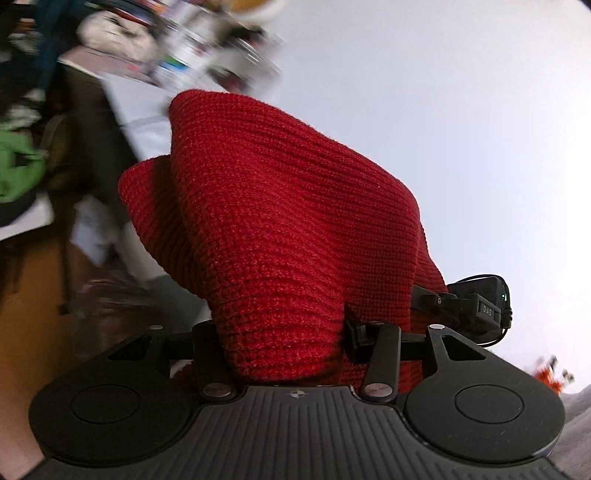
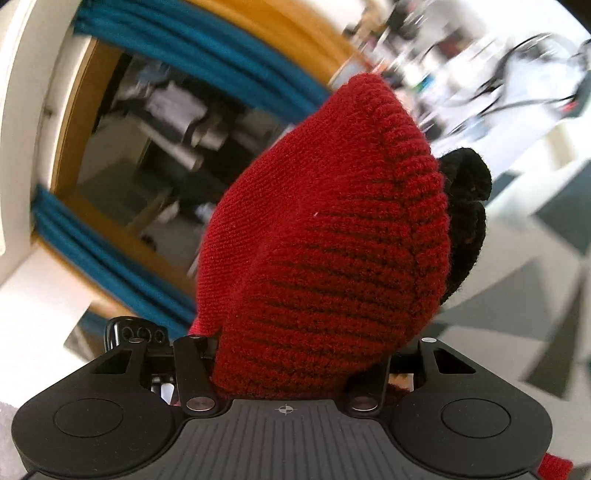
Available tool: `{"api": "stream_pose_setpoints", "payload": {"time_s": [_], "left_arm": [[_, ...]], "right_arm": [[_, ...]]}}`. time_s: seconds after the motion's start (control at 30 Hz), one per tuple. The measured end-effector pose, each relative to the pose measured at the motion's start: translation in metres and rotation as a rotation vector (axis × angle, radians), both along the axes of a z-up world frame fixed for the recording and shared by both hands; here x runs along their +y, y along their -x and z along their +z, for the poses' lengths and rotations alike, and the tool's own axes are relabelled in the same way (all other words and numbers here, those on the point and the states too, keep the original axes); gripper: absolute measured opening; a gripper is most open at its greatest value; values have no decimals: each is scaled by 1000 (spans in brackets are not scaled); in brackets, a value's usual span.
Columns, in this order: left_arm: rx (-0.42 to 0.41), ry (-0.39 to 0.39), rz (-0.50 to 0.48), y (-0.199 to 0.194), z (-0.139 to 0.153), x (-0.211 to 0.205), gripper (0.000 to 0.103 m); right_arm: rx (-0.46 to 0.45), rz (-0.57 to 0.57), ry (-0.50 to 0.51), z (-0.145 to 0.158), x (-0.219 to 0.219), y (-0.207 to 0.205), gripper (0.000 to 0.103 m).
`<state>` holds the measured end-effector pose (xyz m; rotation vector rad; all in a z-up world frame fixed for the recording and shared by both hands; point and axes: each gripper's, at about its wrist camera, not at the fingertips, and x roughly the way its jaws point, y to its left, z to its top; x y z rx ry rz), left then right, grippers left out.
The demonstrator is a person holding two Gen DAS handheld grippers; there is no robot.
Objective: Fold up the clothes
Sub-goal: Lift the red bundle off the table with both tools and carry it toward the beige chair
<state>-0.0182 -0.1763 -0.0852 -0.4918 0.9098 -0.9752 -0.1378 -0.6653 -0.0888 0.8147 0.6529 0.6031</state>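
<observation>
Left gripper (image 1: 286, 354): jaws clamped on red knit garment (image 1: 280, 221), fabric bunched up, rising in front of camera. Right gripper's body (image 1: 476, 306) just beyond. Right gripper (image 2: 291, 365): jaws clamped on same red knit (image 2: 325, 236); black knit piece (image 2: 465, 206) peeking behind. Background blurred.

- The knit garment (image 1: 280, 229) is deep red, with fine horizontal ribbing across its folds.
- In the right wrist view the same red knit (image 2: 325, 236) shows a coarser ribbed band along its edge.
- Just beside that band, a black knit piece (image 2: 466, 206) shows.
- Left gripper (image 1: 291, 354): matte black, with grooved lines on its body.
- Right gripper (image 2: 291, 365): the same black with grooves.
- Behind the red knit, teal pleated curtains (image 2: 207, 48) hang against a mustard-yellow frame (image 2: 280, 26).
- Left of the garment, a bright green patch (image 1: 16, 171), blurred.
</observation>
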Motion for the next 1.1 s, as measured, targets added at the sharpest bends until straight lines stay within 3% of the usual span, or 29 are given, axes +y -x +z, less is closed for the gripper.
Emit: {"api": "stream_pose_setpoints", "payload": {"time_s": [0.3,0.57,1.1], "left_arm": [[-5,-15,245,-35,16,135,48],[-9,-49,414,-97,14,248,48],[17,-86,699,-227,2,397,48]], "right_arm": [[16,251,3,16,144,-108,48],[32,393,-35,22,278,-221,48],[61,650,-45,17,460,-471,48]]}}
